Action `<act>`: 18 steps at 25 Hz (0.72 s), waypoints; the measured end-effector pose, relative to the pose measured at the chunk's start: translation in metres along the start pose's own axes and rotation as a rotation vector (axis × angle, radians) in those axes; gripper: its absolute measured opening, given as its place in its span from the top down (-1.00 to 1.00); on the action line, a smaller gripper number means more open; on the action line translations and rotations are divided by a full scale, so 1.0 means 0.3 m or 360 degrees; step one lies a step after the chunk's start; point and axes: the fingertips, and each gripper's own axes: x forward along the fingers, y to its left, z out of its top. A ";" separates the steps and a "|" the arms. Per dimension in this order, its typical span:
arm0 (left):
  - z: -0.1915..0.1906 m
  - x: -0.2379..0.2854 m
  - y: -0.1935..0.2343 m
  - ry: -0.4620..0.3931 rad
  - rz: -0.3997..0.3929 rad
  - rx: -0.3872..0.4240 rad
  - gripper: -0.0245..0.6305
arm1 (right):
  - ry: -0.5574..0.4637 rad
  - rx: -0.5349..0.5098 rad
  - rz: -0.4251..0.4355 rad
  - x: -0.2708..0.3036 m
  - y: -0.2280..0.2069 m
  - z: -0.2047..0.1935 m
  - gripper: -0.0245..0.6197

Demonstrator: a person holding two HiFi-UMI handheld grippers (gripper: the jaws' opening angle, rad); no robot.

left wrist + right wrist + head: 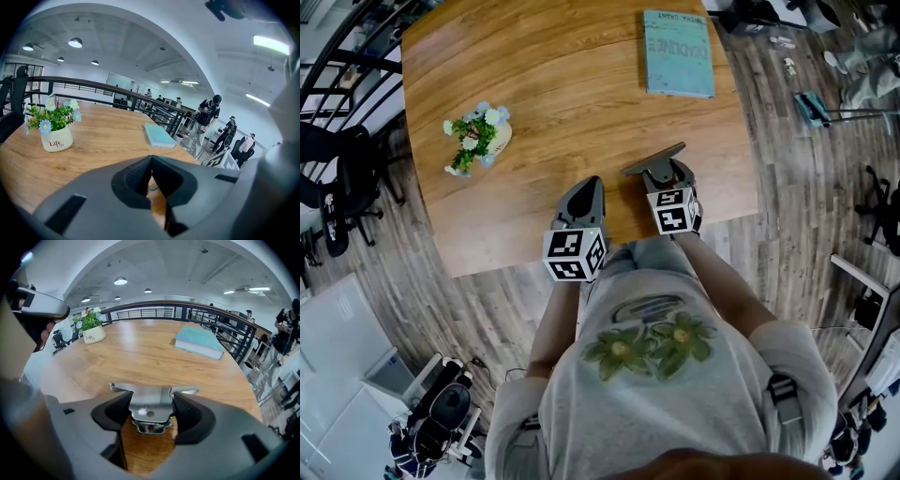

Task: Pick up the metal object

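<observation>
The metal object [151, 405] is a flat silver bracket with a hole and a wide top bar. My right gripper [151, 414] is shut on it, a jaw pressing each side. In the head view the bracket [654, 159] sticks out ahead of the right gripper [670, 180], near the wooden table's [562, 84] front edge. My left gripper [582, 200] sits beside it to the left, over the table edge. In the left gripper view its jaws [151, 180] meet at the tips with nothing between them.
A white pot of flowers [477, 137] stands on the left of the table. A teal book [677, 52] lies at the far right corner. Office chairs [337, 192] and railings flank the left side. People stand beyond the railing [208, 112].
</observation>
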 end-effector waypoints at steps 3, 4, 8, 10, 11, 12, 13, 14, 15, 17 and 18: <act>0.006 -0.007 0.003 -0.0009 0.0004 -0.0001 0.88 | 0.0010 0.0000 0.0023 -0.007 0.000 -0.002 0.03; 0.009 -0.010 0.004 -0.0014 0.0007 -0.0002 0.88 | 0.0009 0.0003 0.0033 -0.012 0.001 0.001 0.03; 0.022 -0.027 0.010 -0.0034 0.0014 -0.0001 0.88 | -0.0030 -0.0009 0.0064 -0.019 0.003 0.013 0.03; 0.031 -0.034 0.012 -0.0047 0.0017 0.0001 0.88 | -0.0026 -0.0015 0.0072 -0.030 0.003 0.019 0.03; 0.036 -0.036 0.013 -0.0055 0.0018 0.0002 0.88 | -0.0019 -0.0017 0.0074 -0.038 0.002 0.024 0.03; 0.040 -0.038 0.014 -0.0063 0.0019 0.0002 0.88 | -0.0018 -0.0020 0.0075 -0.045 0.001 0.030 0.03; 0.045 -0.041 0.014 -0.0071 0.0020 0.0001 0.88 | -0.0021 -0.0021 0.0077 -0.051 0.000 0.035 0.03; 0.049 -0.043 0.015 -0.0078 0.0021 0.0000 0.88 | -0.0027 -0.0024 0.0079 -0.054 -0.001 0.039 0.03; 0.053 -0.045 0.016 -0.0083 0.0022 0.0000 0.88 | -0.0035 -0.0029 0.0082 -0.054 -0.003 0.041 0.03; 0.059 -0.045 0.018 -0.0093 0.0027 0.0003 0.88 | -0.0047 -0.0047 0.0089 -0.058 -0.008 0.050 0.03; 0.061 -0.046 0.019 -0.0098 0.0030 0.0005 0.88 | -0.0052 -0.0055 0.0094 -0.063 -0.008 0.059 0.03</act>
